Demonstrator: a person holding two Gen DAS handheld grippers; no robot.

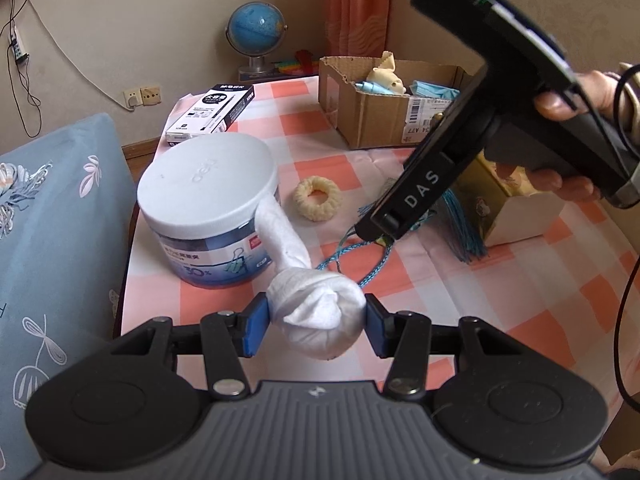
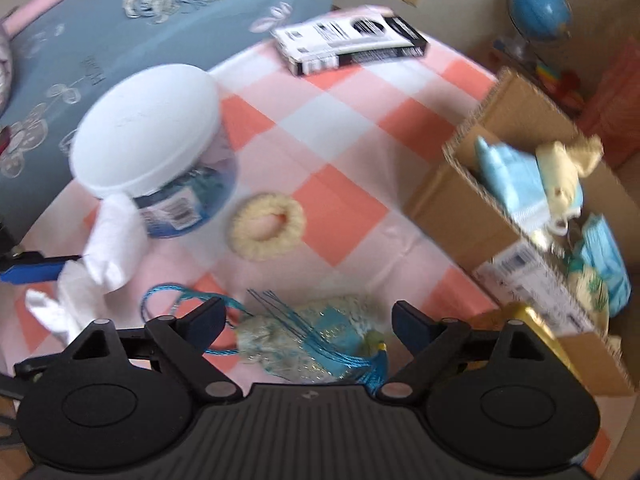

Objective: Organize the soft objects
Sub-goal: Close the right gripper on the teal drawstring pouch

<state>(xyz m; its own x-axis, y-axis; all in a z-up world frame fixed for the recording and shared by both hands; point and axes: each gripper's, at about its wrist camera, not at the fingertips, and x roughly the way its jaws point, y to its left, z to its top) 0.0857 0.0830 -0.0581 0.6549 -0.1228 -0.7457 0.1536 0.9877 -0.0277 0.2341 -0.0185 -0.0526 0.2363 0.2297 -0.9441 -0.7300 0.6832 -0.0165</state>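
A white sock (image 1: 320, 312) tied in a knot sits between the blue pads of my left gripper (image 1: 316, 322), which is shut on it just above the checked tablecloth; the sock's tail leans against a jar. In the right wrist view the same sock (image 2: 108, 236) shows at the left. My right gripper (image 2: 312, 316) points steeply down with its jaws wide apart over a pale sachet (image 2: 304, 344) with a blue tassel and blue cord. The pads do not touch it. A cream ring-shaped scrunchie (image 1: 316, 198) lies on the cloth beyond.
A cardboard box (image 2: 460, 192) at the right holds a cream plush toy and light blue soft items. A white-lidded jar (image 1: 208, 188) stands at the left, a black-and-white carton (image 1: 212, 112) behind it. A gold-and-white box (image 1: 516, 216) stands by the person's hand. Blue bedding (image 1: 52, 200) borders the table's left edge.
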